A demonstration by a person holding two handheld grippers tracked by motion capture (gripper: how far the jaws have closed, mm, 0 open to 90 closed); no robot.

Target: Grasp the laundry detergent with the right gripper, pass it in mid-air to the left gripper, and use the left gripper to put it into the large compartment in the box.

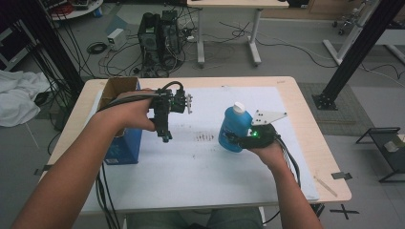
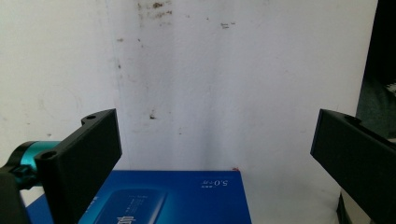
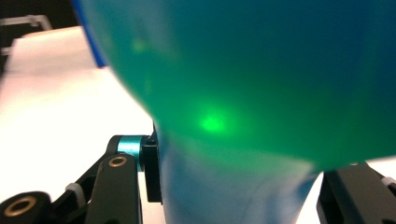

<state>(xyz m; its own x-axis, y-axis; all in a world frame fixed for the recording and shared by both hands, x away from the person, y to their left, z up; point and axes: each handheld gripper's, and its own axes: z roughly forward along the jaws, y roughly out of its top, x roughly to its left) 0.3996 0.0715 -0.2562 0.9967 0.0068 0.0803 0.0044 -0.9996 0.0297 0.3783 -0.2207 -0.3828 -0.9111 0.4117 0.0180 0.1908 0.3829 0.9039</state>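
Your right gripper's fingers were pressed against the sides of the blue bottle, so the right gripper had the bottle clamped between them. In the high view the bottle sat tilted in that grip, its white cap uppermost and leaning toward the far edge of the surface, just left of your right hand. Whether its base touched the white mat could not be told from that view. In the right gripper view the bottle's blue-green body loomed close and blurred, with a green glow on it, and one black finger stood at each side of its lower part.

Your left gripper's fingers stood wide apart with nothing between them. In the left gripper view they framed bare white mat, marked with a few dark specks, and below them lay the blue printed top of a box. In the high view your left gripper was held above the left part of the surface, beside the open cardboard box, whose blue side faced you. Your left hand gripped the tool from the left, and its cable looped over the top.

The two grippers were well apart, with a small patch of dark marks on the mat between them. The wooden surface showed around the mat's edges.
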